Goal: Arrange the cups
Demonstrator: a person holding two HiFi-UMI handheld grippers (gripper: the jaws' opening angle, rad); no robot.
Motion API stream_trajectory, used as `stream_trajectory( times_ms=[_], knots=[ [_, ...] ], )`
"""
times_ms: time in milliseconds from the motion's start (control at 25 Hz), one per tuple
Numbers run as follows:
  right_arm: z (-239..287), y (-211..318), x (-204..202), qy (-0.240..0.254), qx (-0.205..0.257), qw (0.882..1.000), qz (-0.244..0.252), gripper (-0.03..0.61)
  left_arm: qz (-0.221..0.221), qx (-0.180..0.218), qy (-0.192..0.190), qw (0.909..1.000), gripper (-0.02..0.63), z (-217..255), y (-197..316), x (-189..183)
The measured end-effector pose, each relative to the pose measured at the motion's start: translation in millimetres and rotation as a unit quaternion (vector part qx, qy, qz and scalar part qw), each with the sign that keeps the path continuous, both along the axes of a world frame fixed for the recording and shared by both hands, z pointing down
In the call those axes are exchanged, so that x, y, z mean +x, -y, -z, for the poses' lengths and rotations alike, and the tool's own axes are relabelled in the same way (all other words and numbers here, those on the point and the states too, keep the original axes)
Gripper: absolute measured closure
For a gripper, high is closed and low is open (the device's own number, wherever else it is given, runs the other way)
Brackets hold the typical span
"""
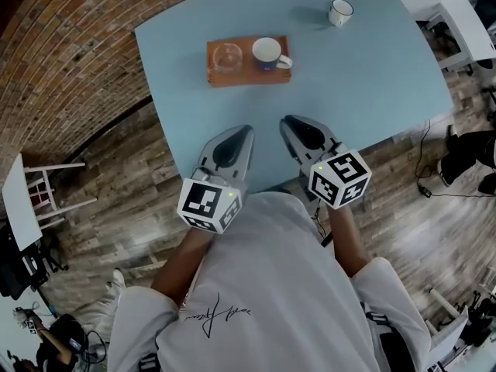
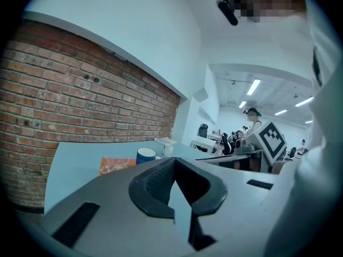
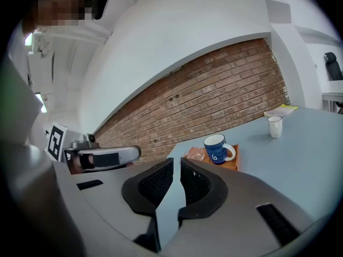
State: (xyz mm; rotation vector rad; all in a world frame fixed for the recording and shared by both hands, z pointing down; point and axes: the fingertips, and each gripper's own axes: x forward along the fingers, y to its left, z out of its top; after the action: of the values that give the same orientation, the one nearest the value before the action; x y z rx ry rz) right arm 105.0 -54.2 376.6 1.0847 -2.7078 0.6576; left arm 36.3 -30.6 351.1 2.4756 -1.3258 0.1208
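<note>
3 cups are out, and 2 of them sit on an orange-brown tray (image 1: 248, 77). On the tray's right half stands a blue mug (image 1: 267, 53), upright, white inside, with a white handle turned out past the tray's right end and a white swirl on its side. On the left half, just beside it, stands a clear glass (image 1: 227, 56), also upright. A small white cup (image 1: 339, 12) stands upright off the tray, well apart, beyond its right end.
</note>
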Motion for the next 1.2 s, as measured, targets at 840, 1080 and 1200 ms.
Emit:
stream_trajectory(
  times_ms=[840, 1080, 1200],
  knots=[
    [-21, 75, 8, -0.063, 0.095, 0.987, 0.111, 0.408, 0.011, -0.014, 0.004, 0.9998, 0.604, -5, 32, -1],
    [-36, 96, 6, -0.078, 0.098, 0.982, 0.141, 0.407, 0.003, -0.01, -0.009, 0.9999, 0.604, 1, 29, 2],
    [-38, 108, 7, -0.094, 0.108, 0.98, 0.138, 0.407, 0.005, -0.018, -0.017, 0.9997, 0.604, -2, 31, 2]
  ],
)
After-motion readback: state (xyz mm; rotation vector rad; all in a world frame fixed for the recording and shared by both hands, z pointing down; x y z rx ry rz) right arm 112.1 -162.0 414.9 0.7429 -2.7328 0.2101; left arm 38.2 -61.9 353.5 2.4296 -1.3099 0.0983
